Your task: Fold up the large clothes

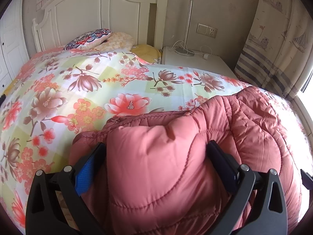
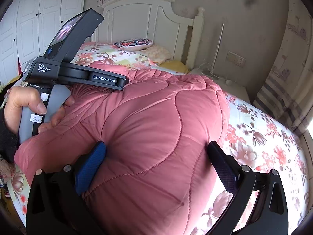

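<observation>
A pink quilted padded jacket (image 1: 176, 156) lies bunched on a floral bedspread (image 1: 78, 90). My left gripper (image 1: 156, 148) has its jaws spread wide around a thick fold of the jacket, pressing it from both sides. In the right wrist view my right gripper (image 2: 156, 146) likewise clamps a thick bulge of the same jacket (image 2: 156, 121). The left gripper's body (image 2: 78, 74), held in a hand, rests at the jacket's upper left edge in that view.
Pillows (image 1: 92, 38) lie at the white headboard (image 1: 101, 9). A white nightstand (image 1: 195, 58) with a lamp pole and cables stands right of the bed. A curtain (image 1: 273, 39) hangs at the right. White wardrobe doors (image 2: 29, 19) stand at the left.
</observation>
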{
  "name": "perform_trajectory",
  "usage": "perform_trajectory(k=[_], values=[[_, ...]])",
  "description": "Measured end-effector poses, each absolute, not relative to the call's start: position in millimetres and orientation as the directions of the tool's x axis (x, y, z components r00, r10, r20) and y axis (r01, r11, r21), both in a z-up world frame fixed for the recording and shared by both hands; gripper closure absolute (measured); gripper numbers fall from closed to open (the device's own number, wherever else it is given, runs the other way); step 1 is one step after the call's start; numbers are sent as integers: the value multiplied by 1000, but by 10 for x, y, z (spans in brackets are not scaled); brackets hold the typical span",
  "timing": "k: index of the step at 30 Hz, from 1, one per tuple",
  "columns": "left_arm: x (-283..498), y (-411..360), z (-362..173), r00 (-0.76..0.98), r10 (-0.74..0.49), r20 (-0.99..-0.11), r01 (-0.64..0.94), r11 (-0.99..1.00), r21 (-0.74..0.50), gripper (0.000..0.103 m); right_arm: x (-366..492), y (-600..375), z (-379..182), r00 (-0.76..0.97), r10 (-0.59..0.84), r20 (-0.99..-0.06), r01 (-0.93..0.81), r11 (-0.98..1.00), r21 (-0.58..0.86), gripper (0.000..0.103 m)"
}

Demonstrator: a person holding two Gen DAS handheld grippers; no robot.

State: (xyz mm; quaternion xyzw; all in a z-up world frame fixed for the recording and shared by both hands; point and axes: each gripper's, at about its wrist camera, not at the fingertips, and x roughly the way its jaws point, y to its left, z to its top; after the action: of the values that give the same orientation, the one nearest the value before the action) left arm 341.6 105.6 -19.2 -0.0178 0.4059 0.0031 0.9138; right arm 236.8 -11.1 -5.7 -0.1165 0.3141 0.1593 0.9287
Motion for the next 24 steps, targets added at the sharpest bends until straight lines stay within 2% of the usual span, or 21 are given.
perform_trajectory(k=[5, 7, 11, 13, 15, 19, 24], values=[[3366, 955, -163, 686, 67, -724, -38, 998, 57, 2, 2207, -54, 2, 781, 140, -608, -297, 940, -166, 5], [3350, 951, -158, 690, 74, -720, -41, 997, 63, 2, 2049, -13, 87, 811, 120, -572, -276, 941, -195, 5], [3352, 961, -162, 691, 70, -719, -43, 998, 56, 2, 1741, 72, 115, 839, 207, -504, -343, 919, -194, 5], [3349, 958, -162, 696, 77, -714, -46, 997, 62, 2, 1747, 188, -73, 814, 180, -552, -367, 896, -249, 4], [3350, 947, -167, 698, 87, -711, -48, 996, 74, 2, 1730, 207, -147, 830, 167, -531, -365, 884, -292, 4], [3351, 952, -168, 698, 84, -711, -48, 996, 70, 2, 1748, 213, 0, 801, 161, -577, -376, 885, -276, 5], [3345, 954, -162, 697, 78, -713, -48, 997, 62, 2, 1573, 271, 191, 845, 228, -485, -390, 882, -265, 5]])
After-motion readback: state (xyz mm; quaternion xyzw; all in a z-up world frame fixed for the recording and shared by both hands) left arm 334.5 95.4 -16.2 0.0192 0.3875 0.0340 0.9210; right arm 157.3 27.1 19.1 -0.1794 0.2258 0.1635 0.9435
